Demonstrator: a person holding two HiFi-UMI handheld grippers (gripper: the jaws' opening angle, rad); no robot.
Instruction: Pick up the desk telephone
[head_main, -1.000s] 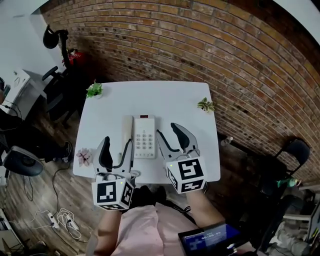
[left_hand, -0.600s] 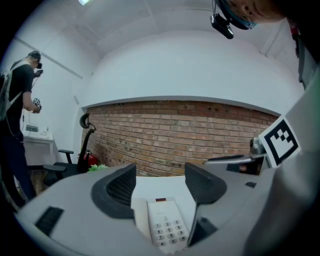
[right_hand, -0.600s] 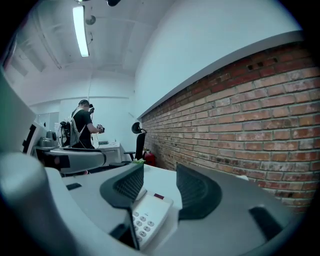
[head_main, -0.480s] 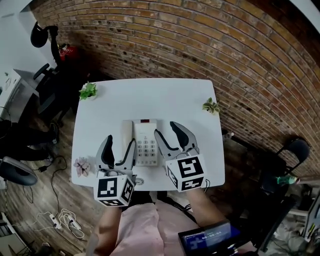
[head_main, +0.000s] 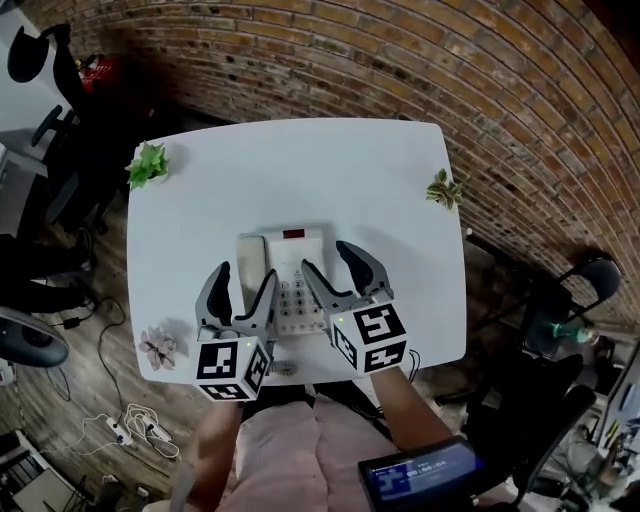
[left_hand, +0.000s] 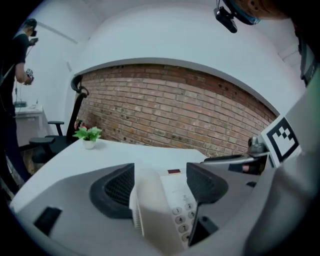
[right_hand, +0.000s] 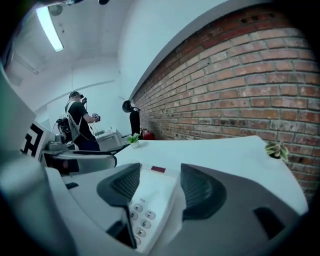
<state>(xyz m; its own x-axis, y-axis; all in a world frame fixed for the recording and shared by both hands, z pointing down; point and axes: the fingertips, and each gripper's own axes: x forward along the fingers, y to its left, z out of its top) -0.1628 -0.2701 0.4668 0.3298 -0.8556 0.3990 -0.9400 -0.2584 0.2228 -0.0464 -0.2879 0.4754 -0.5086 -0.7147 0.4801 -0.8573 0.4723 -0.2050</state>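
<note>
A white desk telephone (head_main: 290, 268) with a handset on its left and a keypad lies on the white table (head_main: 340, 170), near the front edge. My left gripper (head_main: 241, 291) is low over the handset (left_hand: 150, 210), one jaw on each side of it. Its jaws have just been opening and stand apart from the handset. My right gripper (head_main: 337, 273) straddles the phone's right half (right_hand: 150, 200), keypad and right edge between its jaws. Those jaws have also just been opening. In each gripper's own view, the left gripper (left_hand: 162, 186) and the right gripper (right_hand: 160, 189), neither pair of pads presses on the phone.
Small potted plants (head_main: 148, 163) (head_main: 441, 188) stand at the table's far left and right edges, and a pink flower (head_main: 158, 347) at the front left corner. A brick wall (head_main: 450, 60) runs behind. Office chairs (head_main: 590, 280) stand beside the table. A person (right_hand: 80, 122) stands far off.
Both grippers have come down and forward onto the telephone, now straddling it. Their jaws look wider apart. The telephone has not moved on the table.
</note>
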